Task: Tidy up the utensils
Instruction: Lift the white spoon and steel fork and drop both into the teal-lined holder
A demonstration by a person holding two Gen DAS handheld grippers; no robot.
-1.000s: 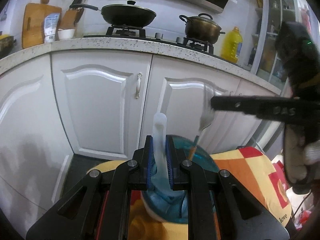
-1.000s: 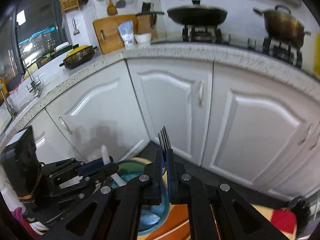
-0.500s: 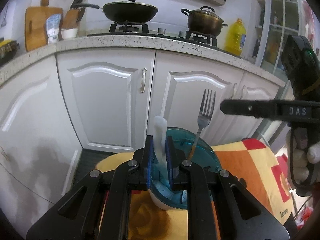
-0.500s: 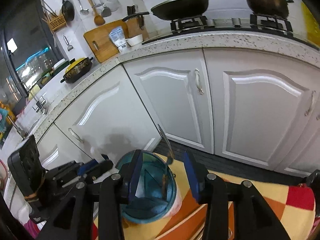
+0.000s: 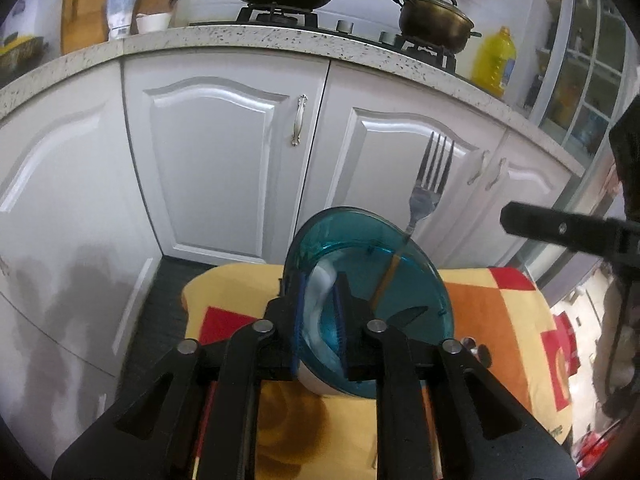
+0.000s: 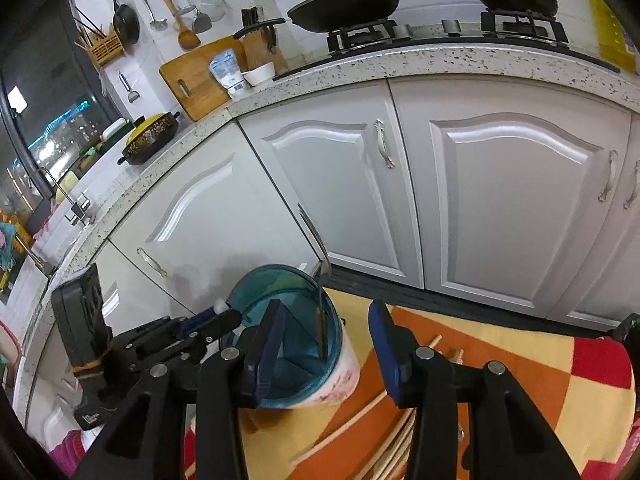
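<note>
R claw (image 6: pixel 328 344) wide open, L claw (image 5: pixel 320 316) grips white utensil (image 5: pixel 320 280)

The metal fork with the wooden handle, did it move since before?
Yes. The metal fork with the wooden handle went down into the teal-rimmed utensil cup, out of the right gripper, now open.

utensil holder (image 6: pixel 280 320): teal rim, white floral body | fork (image 5: pixel 430 184): silver, brown handle | tablecloth (image 6: pixel 520 364): yellow/orange/red checks | tool pads (image 6: pixel 384 344): blue, frame black | cabinets (image 6: pixel 500 184): white | countertop (image 5: pixel 280 38): speckled white | far-right bottle (image 5: pixel 494 62): yellow
</note>
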